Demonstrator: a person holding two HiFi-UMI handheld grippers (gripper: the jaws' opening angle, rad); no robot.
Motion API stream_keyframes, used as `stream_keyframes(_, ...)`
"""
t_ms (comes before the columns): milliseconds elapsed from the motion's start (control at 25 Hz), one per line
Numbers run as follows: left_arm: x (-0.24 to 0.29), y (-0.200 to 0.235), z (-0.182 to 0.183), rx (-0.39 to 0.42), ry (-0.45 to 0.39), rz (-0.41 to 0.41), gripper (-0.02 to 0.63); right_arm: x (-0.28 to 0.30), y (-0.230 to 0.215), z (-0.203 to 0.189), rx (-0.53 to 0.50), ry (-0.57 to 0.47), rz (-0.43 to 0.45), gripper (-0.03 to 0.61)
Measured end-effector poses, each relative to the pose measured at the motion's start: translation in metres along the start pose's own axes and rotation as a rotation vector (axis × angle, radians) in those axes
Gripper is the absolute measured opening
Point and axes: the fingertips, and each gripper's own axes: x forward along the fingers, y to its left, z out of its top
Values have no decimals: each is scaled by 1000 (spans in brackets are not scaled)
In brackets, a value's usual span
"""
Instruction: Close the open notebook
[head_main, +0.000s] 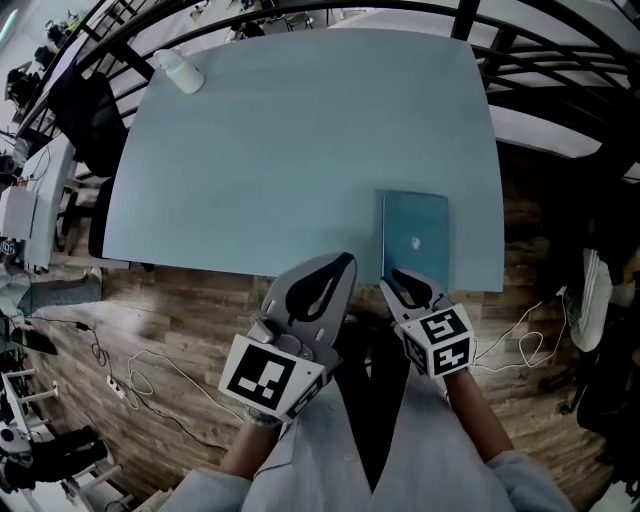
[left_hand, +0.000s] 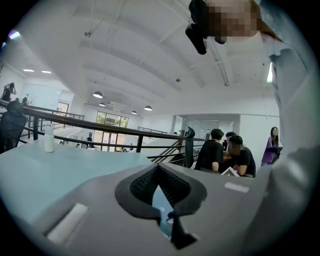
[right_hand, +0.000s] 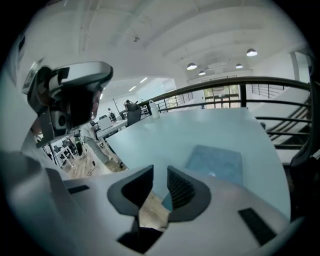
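Table (head_main: 300, 150), head view: pale blue, over a wood floor; I see a white bottle (head_main: 180, 72) at its far left corner.
Notebook (head_main: 415, 235), head view: lies flat with its cover down, by the table's near right edge.
Grippers, head view: left gripper (head_main: 343, 262) hangs off the near edge; right gripper (head_main: 403, 283) sits just short of the notebook.
Left gripper view: my jaws meet at the tips, nothing held.
Right gripper view: jaws slightly parted, empty; notebook just ahead.

No legible text, label or number appears.
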Motion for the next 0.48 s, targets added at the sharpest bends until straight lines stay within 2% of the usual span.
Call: stream_keyframes(480,10,-18,21,38,-38,-54,3,-81,-20,75,-67,-259,-162,20)
